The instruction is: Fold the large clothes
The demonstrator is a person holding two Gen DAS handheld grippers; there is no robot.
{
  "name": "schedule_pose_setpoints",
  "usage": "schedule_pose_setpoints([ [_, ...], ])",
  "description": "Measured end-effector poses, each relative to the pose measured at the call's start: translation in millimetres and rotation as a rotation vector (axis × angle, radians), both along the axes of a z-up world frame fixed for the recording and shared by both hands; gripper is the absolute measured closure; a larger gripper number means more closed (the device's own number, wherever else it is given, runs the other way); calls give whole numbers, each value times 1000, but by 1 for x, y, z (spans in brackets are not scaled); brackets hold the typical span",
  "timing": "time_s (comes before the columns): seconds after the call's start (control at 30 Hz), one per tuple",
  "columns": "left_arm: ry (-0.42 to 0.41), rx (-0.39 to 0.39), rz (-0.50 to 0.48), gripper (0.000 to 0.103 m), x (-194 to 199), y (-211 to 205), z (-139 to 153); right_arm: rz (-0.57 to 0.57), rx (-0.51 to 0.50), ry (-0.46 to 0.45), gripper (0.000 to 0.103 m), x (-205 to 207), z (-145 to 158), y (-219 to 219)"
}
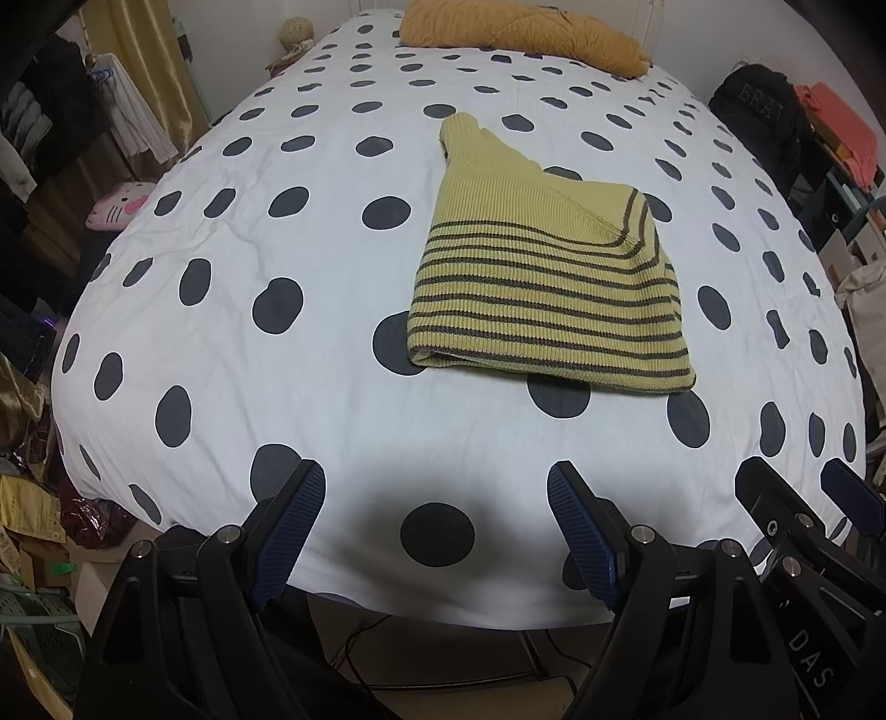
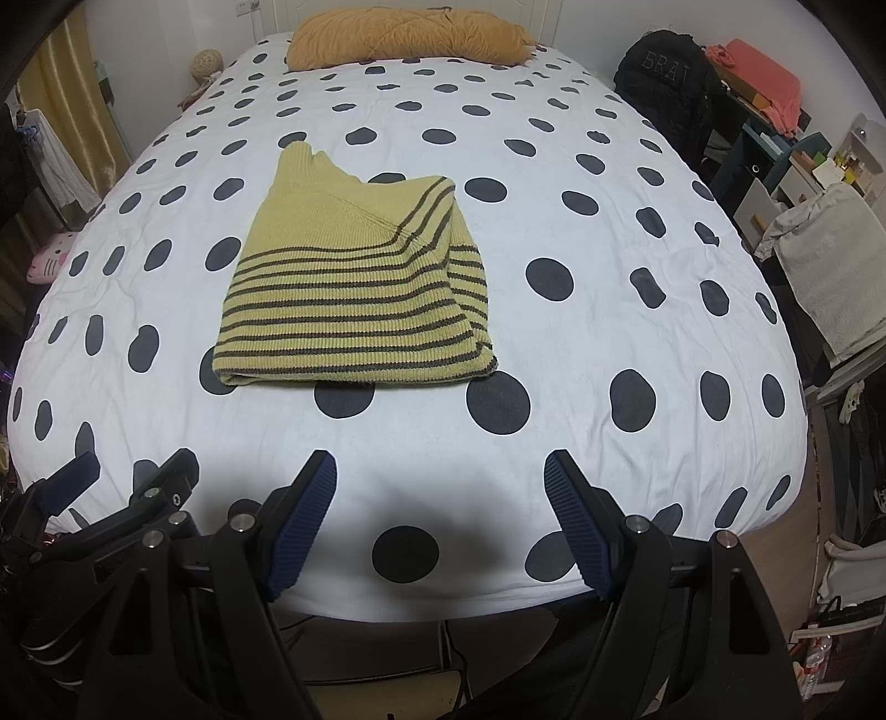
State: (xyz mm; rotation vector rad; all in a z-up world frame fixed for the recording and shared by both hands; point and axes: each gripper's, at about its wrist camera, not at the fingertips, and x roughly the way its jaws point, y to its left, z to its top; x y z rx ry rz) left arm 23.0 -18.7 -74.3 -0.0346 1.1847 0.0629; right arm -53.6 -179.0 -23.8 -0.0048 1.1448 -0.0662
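Observation:
A yellow knitted sweater with dark stripes (image 1: 545,277) (image 2: 354,293) lies folded into a compact packet on the bed, its collar pointing toward the far end. My left gripper (image 1: 436,482) hangs open over the near edge of the bed, well short of the sweater, nothing between its blue pads (image 1: 293,526). My right gripper (image 2: 440,471) is open too, beside the left one, over the same near edge. Each gripper shows at the side of the other's view: the right gripper (image 1: 797,498) and the left gripper (image 2: 133,476).
The bed carries a white cover with dark dots (image 1: 249,360) (image 2: 637,266). A mustard pillow (image 1: 520,33) (image 2: 410,36) lies at its head. Clutter lines both sides: hanging clothes and a pink plush (image 1: 116,207) on the left, a black bag (image 2: 664,77) and shelves on the right.

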Motion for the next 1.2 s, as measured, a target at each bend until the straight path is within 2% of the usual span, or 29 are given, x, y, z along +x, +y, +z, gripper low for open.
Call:
schedule_pose_setpoints([
  [1.2, 13, -7, -8, 20, 2, 0, -3, 2, -2, 4, 25, 2, -1, -4],
])
